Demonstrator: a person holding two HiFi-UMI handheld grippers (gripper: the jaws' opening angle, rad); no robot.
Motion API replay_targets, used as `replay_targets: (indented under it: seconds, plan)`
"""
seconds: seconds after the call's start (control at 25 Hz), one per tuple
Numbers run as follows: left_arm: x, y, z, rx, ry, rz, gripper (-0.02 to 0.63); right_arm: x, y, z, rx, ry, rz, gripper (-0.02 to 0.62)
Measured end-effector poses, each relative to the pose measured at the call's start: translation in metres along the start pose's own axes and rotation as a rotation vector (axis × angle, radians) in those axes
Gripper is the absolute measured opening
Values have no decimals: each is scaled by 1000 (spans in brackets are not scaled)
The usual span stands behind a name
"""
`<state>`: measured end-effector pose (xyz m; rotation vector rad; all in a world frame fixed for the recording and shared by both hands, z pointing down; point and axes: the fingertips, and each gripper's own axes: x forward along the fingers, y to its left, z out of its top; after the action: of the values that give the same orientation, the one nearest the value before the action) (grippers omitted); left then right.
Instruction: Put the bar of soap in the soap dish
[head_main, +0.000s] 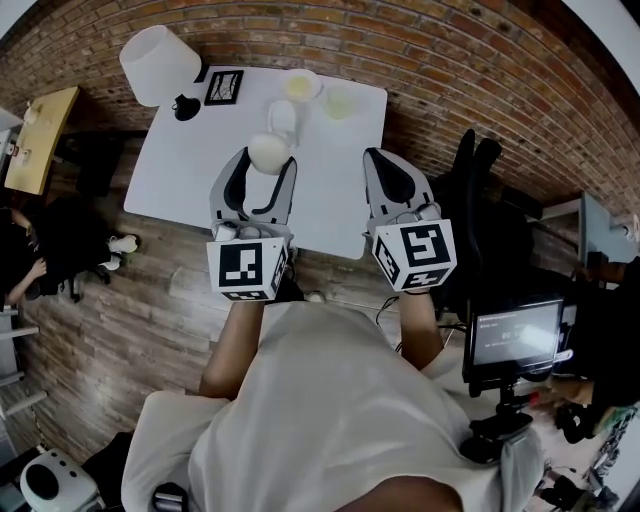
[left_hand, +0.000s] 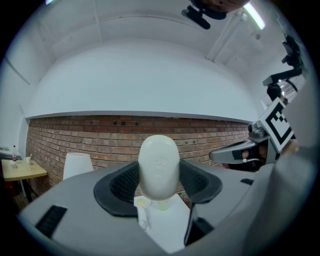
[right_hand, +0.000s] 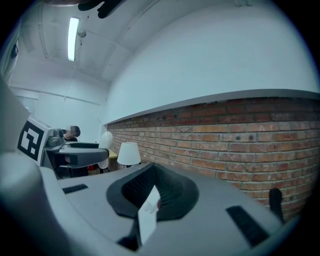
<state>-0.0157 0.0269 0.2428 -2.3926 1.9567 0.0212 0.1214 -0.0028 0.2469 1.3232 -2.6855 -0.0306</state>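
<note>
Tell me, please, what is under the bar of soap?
The white table, above which the left gripper holds the bar of soap in its jaws. The spot directly beneath is covered by the soap.

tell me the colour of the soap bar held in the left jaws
The bar of soap is plain creamy white, clearest in the left gripper view.

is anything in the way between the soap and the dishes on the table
Nothing visible is in the way. The left gripper holds the soap above the white table. The small dishes lie just beyond it, with nothing standing between. Which one is the soap dish is unclear.
</note>
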Motion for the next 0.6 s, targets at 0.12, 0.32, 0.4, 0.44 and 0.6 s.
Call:
replay_targets:
  seconds: [0.12,0.32,0.4,0.44,0.6]
  plan:
    - [9,10,-8,-9,18,-8,258,13,2,-4,4,17,-4,3]
    - [32,26,-25,-25,48,-23,258,36,-2,-13,9,46,-15,3]
    - [41,31,-30,-34,60,-30,258,45,-4,-16,11,59,-22,3]
    - [45,33,-33,-38,65,-34,258,48,-6,-17,11,66,-27,3]
    - [62,39,-44,-45,83,-46,258,63,-12,-24,16,87,-37,3]
